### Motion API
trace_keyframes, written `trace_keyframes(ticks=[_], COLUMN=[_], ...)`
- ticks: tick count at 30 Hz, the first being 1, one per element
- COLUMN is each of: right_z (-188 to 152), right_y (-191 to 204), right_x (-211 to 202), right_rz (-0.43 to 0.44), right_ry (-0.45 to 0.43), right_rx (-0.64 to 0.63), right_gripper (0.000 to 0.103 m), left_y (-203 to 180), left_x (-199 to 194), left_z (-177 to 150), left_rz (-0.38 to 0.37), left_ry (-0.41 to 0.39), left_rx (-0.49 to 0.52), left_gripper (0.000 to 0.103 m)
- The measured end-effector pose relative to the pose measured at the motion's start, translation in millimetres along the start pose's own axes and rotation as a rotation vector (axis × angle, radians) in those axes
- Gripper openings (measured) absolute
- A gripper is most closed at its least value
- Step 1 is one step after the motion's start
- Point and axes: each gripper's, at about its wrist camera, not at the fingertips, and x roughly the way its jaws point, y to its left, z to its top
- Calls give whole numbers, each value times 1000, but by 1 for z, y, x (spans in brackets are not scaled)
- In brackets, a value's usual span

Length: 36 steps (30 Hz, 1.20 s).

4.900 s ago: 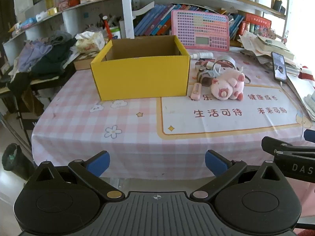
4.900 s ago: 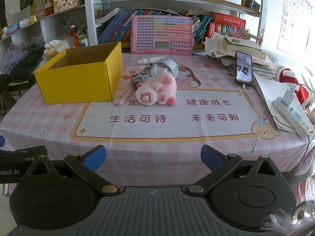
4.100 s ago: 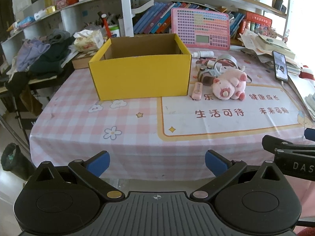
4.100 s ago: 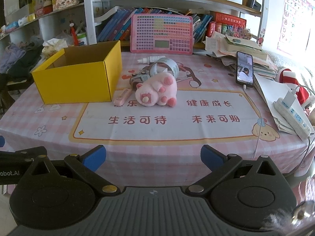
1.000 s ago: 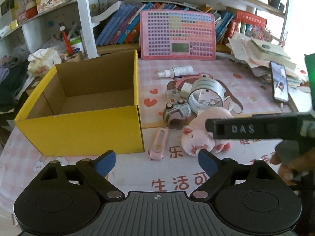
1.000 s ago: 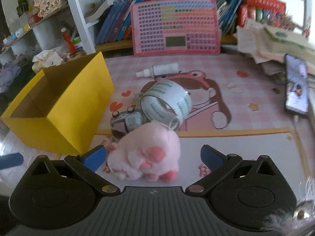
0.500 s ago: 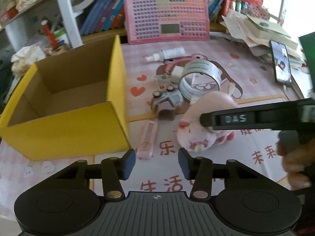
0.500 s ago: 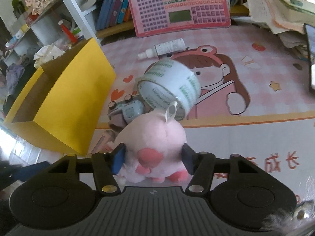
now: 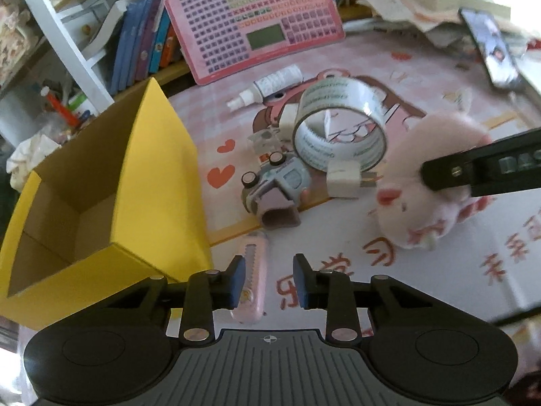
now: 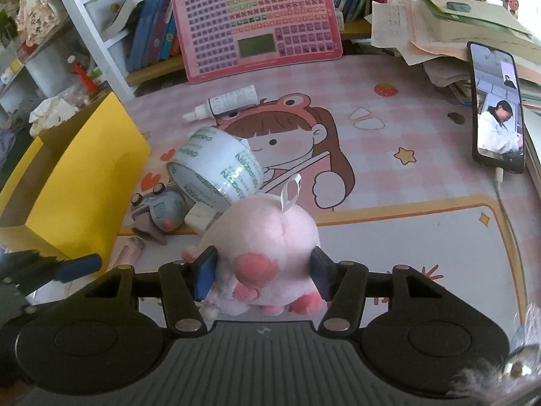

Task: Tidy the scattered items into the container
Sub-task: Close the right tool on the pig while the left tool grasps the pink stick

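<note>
The open yellow cardboard box [image 9: 128, 203] stands at the left, also in the right wrist view [image 10: 77, 186]. A pink plush pig [image 10: 263, 247] sits between the pads of my right gripper [image 10: 262, 279], which is shut on it; it also shows in the left wrist view [image 9: 432, 182]. My left gripper [image 9: 268, 280] is narrowly open over a pink utility knife [image 9: 252, 270] lying by the box. A clear tape roll [image 9: 338, 135], a grey toy [image 9: 277, 186], a white eraser [image 9: 343, 179] and a small white spray bottle [image 9: 270, 84] lie on the pink mat.
A pink keyboard toy [image 10: 253, 23] leans on the bookshelf behind. A phone [image 10: 497, 101] on a cable lies at the right beside stacked papers [image 10: 456, 23]. Clutter and tissues [image 10: 50, 111] sit behind the box.
Both grippers moved forward over the table. The right jaws closed onto the plush pig. The left jaws narrowed and came down over the pink utility knife.
</note>
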Motion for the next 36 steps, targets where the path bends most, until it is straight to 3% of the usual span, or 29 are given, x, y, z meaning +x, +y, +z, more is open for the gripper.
trace_keyframes(ticks=[7, 10, 14, 16, 22, 29, 36], right_z=[1, 1, 1, 1, -1, -2, -2], right_y=[1, 1, 3, 3, 5, 4, 6], right_x=[3, 3, 2, 1, 3, 4, 1], right_rz=[22, 28, 33, 33, 28, 34, 29], right_ry=[7, 9, 12, 9, 20, 26, 14], right_rx=[-15, -18, -23, -29, -39, -37, -48], right_gripper=[55, 55, 55, 55, 56, 56, 56], left_y=[19, 24, 34, 29, 26, 26, 31], left_x=[28, 28, 28, 24, 26, 27, 2], left_z=[3, -1, -4, -5, -4, -5, -3], left_rz=[5, -12, -118, -150, -130, -154, -198], left_ry=[94, 90, 110, 110, 85, 76, 13], left_rx=[-128, -184, -308, -304, -294, -303, -323], left_gripper=[30, 30, 26, 25, 28, 23, 23])
